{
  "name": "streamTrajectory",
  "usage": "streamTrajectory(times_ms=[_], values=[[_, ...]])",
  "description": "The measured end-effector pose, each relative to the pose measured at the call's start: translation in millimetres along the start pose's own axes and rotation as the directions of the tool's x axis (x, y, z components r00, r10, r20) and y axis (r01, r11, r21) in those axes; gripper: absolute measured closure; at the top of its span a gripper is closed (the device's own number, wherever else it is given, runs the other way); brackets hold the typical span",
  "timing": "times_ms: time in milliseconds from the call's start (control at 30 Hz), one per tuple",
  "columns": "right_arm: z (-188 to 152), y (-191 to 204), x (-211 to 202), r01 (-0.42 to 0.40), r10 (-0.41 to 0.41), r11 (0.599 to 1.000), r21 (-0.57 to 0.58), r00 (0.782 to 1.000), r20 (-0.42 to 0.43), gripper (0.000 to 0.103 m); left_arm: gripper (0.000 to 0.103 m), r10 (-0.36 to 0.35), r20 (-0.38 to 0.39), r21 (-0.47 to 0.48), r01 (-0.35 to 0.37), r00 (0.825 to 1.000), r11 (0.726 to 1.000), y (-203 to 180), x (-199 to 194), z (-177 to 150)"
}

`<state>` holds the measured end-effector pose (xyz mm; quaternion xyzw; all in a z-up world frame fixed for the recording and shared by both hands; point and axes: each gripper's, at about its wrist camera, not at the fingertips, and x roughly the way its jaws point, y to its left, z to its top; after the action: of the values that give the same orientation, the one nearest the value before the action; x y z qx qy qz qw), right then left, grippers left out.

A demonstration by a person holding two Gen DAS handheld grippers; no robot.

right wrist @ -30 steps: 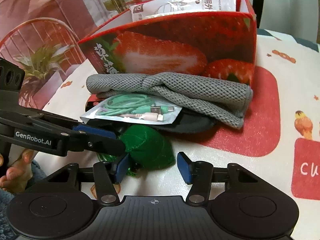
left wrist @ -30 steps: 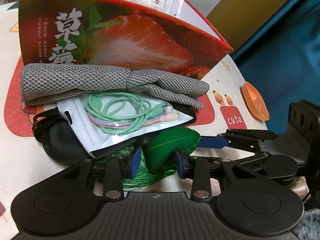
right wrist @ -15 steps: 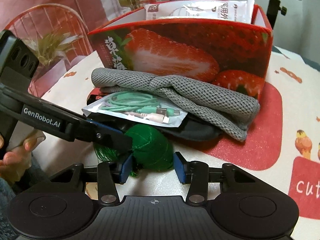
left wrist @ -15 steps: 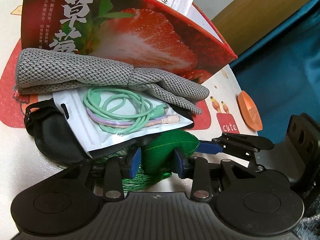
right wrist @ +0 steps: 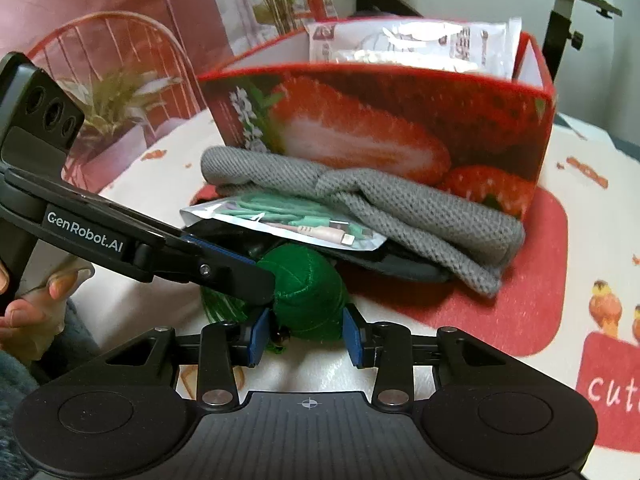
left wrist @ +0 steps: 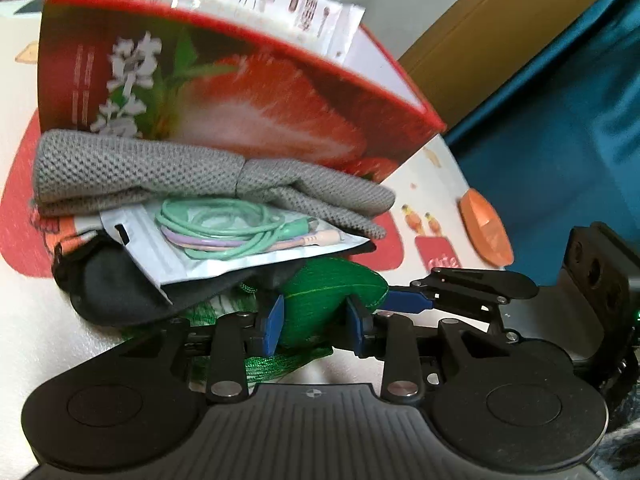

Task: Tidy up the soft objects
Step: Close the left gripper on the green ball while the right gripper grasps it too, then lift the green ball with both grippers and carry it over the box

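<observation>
**Now both grippers are on the green pouch**

Change vs a second ago: the right gripper (right wrist: 303, 334) had its jaws wide either side of the green stuffed pouch (right wrist: 306, 294); now they are closing and the blue pads look to be touching its flanks. The left gripper (left wrist: 315, 322) was already clamped on the same pouch and hasn't budged, narrow opening, pads pressed into the fabric.

Pouch location: on the printed tablecloth (right wrist: 472, 320), half tucked under the stack of black fabric item (left wrist: 116, 288), bagged cables (left wrist: 240, 236) and grey knit cloth (left wrist: 192, 174), with green tassel threads (left wrist: 276, 364) trailing beneath. The strawberry box (left wrist: 248, 96) stands just behind the stack.

My read: two-handed grip nearly set, so pulling the pouch out comes next. Risk: the stack above slides when it goes.
</observation>
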<state>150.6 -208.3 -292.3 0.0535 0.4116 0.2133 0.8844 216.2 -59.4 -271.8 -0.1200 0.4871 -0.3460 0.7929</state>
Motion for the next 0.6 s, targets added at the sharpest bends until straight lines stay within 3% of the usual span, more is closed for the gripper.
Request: streamTrajectory(times_ms=[267,600], values=[[19,6,-31,-0.015,0.021,0.998,-0.063,0.995,0.093,0.067,0.068,-0.025,0.114,0.032,0.021,0.993,0.999,-14,-43,13],[64,17,-74,0.009,0.027,0.989,-0.147,0.969,0.244,0.067,0.068,-0.063,0.271,0.076,0.044,0.961,0.996,-38,-87,48]])
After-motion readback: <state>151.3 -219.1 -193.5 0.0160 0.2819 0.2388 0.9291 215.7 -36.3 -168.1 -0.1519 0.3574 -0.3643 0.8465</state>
